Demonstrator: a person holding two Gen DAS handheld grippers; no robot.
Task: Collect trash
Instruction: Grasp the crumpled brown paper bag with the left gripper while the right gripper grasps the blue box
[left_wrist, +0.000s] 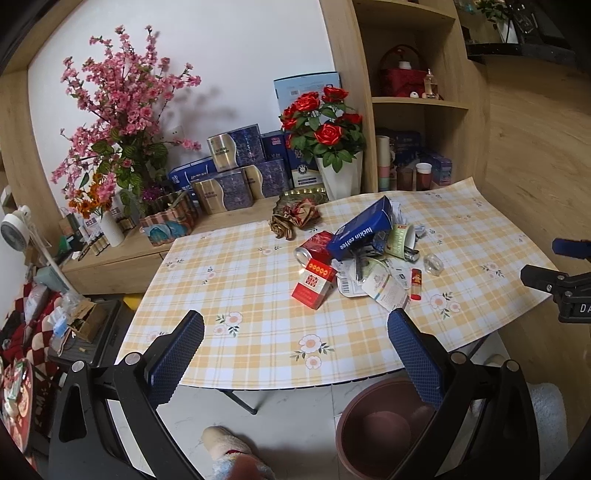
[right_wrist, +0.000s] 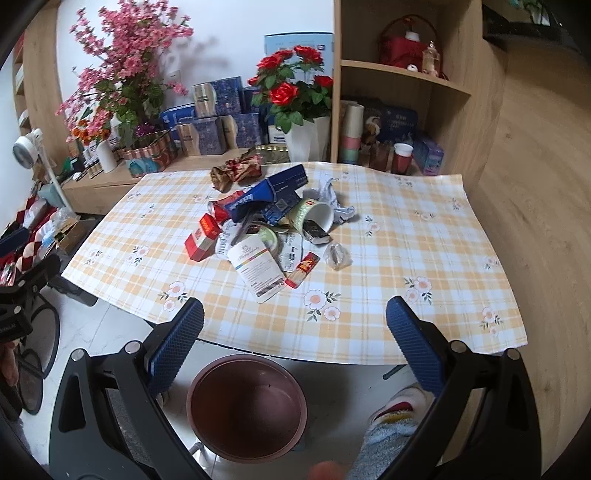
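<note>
trash pile (right_wrist: 273, 229): boxes, a can, a cup, papers, middle of frame | brown bin (right_wrist: 246, 408): upright, bottom middle

One blue carton (right_wrist: 275, 190), one red can (right_wrist: 221, 207), one red cigarette pack (right_wrist: 201, 242), one paper cup (right_wrist: 314, 218), one lighter (right_wrist: 303, 269), one brown bin (right_wrist: 246, 406), two flower vases.

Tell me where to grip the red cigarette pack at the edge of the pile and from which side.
Grip the red cigarette pack across its two long narrow sides, near the lower end that points away from the pile. It lies flat on the tablecloth, with a red can close behind its top. The left gripper, open and facing the pack across bare cloth, probably has the clearest approach, from above on the near side.
</note>
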